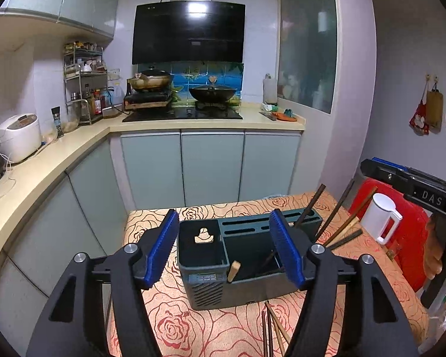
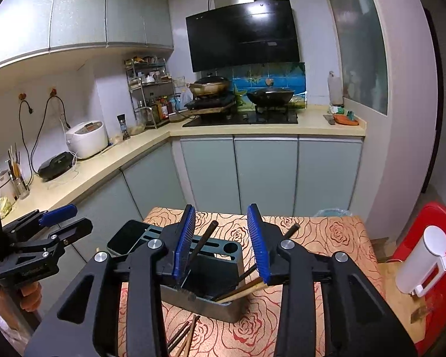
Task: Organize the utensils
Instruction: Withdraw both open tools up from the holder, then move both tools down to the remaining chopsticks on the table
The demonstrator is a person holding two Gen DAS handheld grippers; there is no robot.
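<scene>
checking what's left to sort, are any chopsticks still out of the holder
Yes, some are out: a few chopsticks lie flat on the tablecloth in front of the utensil holder, while others already stand inside it.

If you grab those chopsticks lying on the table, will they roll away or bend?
The loose chopsticks look thin, straight and wooden, so probably stiff and light. Narrow sticks may slip or twist between flat pads. The patterned tablecloth under them probably slows rolling.

We carry two black grippers (image 1: 223, 250) (image 2: 221, 244) with ribbed blue pads (image 1: 160, 253), silver screws, and "DAS" lettering.
</scene>
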